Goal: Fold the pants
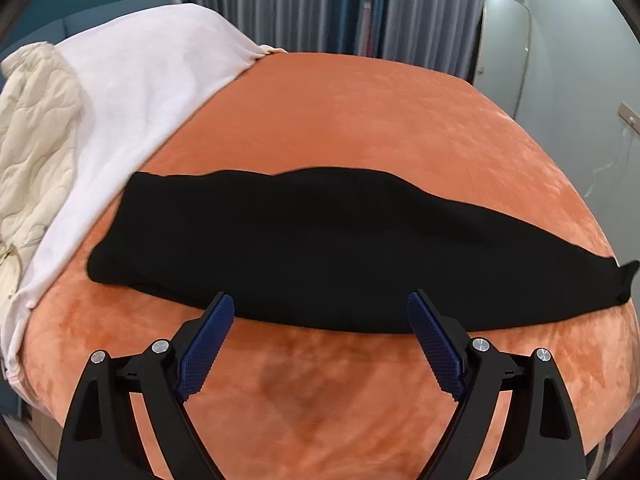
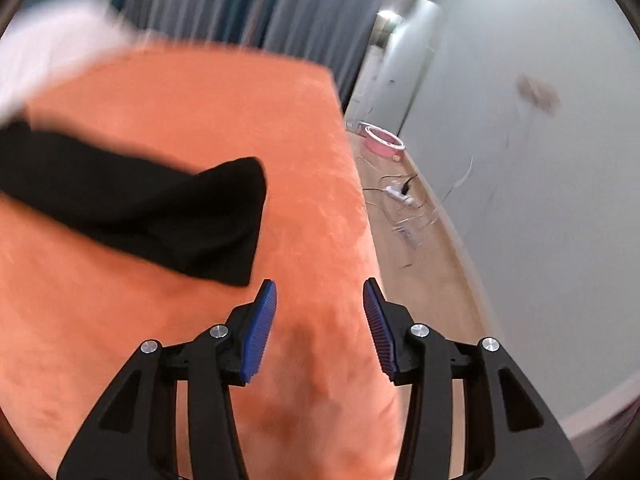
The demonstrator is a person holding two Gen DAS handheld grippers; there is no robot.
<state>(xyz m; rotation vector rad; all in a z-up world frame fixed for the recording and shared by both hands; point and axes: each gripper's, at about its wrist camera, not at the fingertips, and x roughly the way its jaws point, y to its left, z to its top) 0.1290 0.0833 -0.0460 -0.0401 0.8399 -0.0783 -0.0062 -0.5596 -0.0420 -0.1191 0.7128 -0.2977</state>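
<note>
- The bed (image 1: 360,120) wears a plush orange cover with a short velvety nap, mottled where the pile lies different ways.
- The black pants (image 1: 300,248) lie across it as a long, narrow band, matte and so dark that hardly any crease shows; the far edge runs in soft waves, the near edge in a smooth curve.
- One end of the band is squared off near the white sheet (image 1: 132,80); the other tapers toward the bed's side edge, ending in a blunt folded corner with a small lifted flap.
- The white sheet is smooth and bunched at its corner; beside it sits a cream quilted cover (image 1: 36,128), puffy and stitched in wavy lines.
- The left gripper (image 1: 320,312) hangs just at the near edge of the pants, its blue ribbed pads (image 1: 208,344) spread wide, nothing between them.
- The right gripper (image 2: 320,300) hovers over bare orange cover just past the tapered end, fingers parted to a moderate gap and empty.
- Behind are pleated grey-blue curtains (image 1: 288,4), and on the wooden floor (image 2: 420,264) a pink ring-shaped object (image 2: 384,140) and loose cables.
</note>
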